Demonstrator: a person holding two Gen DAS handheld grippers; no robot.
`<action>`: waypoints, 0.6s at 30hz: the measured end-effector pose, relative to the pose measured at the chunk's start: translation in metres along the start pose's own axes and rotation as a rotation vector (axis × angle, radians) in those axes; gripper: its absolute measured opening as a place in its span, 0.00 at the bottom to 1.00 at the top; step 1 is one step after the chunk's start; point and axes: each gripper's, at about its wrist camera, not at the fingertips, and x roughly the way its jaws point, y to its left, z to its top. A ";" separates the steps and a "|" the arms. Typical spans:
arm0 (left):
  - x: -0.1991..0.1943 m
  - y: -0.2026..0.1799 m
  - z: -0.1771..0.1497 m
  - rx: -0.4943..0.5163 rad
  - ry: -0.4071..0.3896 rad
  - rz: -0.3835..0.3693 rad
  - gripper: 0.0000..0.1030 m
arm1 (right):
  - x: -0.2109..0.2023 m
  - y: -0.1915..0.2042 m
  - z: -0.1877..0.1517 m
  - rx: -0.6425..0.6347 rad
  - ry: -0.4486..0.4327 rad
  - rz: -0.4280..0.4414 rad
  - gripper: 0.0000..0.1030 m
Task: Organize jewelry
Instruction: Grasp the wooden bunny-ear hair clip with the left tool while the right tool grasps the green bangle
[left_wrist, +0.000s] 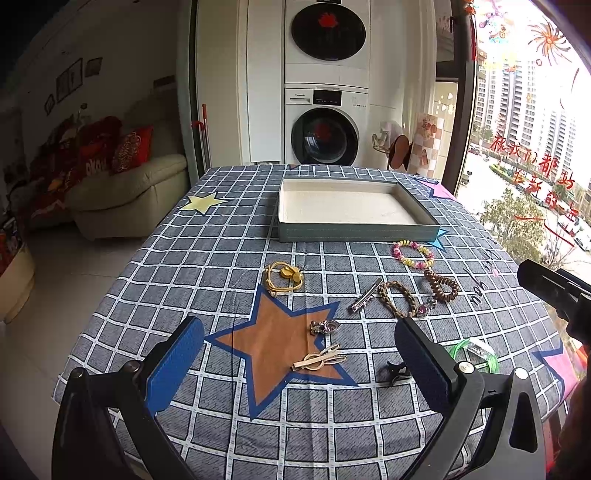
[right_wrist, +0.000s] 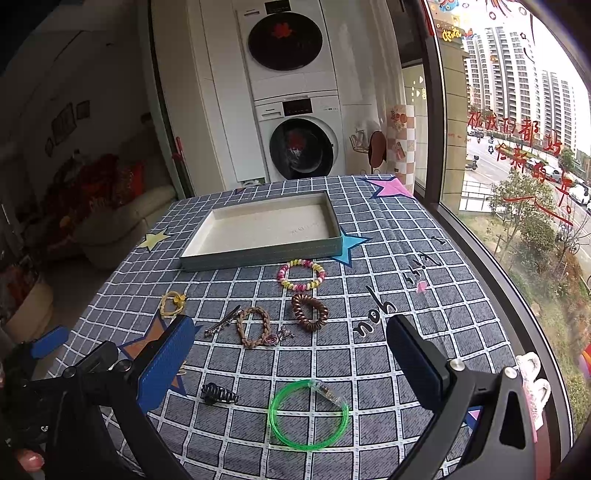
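Note:
An empty grey tray (left_wrist: 354, 233) (right_wrist: 258, 254) with a white lining sits at the table's far side. Jewelry lies scattered in front of it: a pink-yellow bead bracelet (left_wrist: 413, 254) (right_wrist: 301, 274), a brown coil hair tie (left_wrist: 441, 285) (right_wrist: 309, 312), a braided bracelet (left_wrist: 400, 298) (right_wrist: 253, 327), a silver clip (left_wrist: 365, 300) (right_wrist: 222, 321), a yellow cord piece (left_wrist: 283, 277) (right_wrist: 173, 302), a heart pendant (left_wrist: 324, 327), a gold clip (left_wrist: 320, 359), a black claw clip (left_wrist: 397, 369) (right_wrist: 218, 394) and a green ring (left_wrist: 476, 353) (right_wrist: 308, 414). My left gripper (left_wrist: 300, 362) is open above the gold clip. My right gripper (right_wrist: 291, 365) is open above the green ring.
The table (left_wrist: 207, 266) (right_wrist: 424, 332) wears a grey checked cloth with star patches. A window runs along its right edge. Stacked washing machines (left_wrist: 327, 125) stand behind it, a sofa (left_wrist: 129, 192) to the left. A pink-white item (right_wrist: 533, 387) lies at the right edge.

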 end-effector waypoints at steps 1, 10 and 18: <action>0.001 0.000 -0.001 0.000 0.005 0.001 1.00 | 0.001 -0.001 0.000 0.001 0.003 0.000 1.00; 0.030 0.012 -0.010 0.009 0.092 -0.006 1.00 | 0.018 -0.014 -0.007 0.021 0.077 -0.022 1.00; 0.069 0.009 -0.028 0.166 0.176 -0.047 1.00 | 0.049 -0.045 -0.035 0.030 0.281 -0.109 1.00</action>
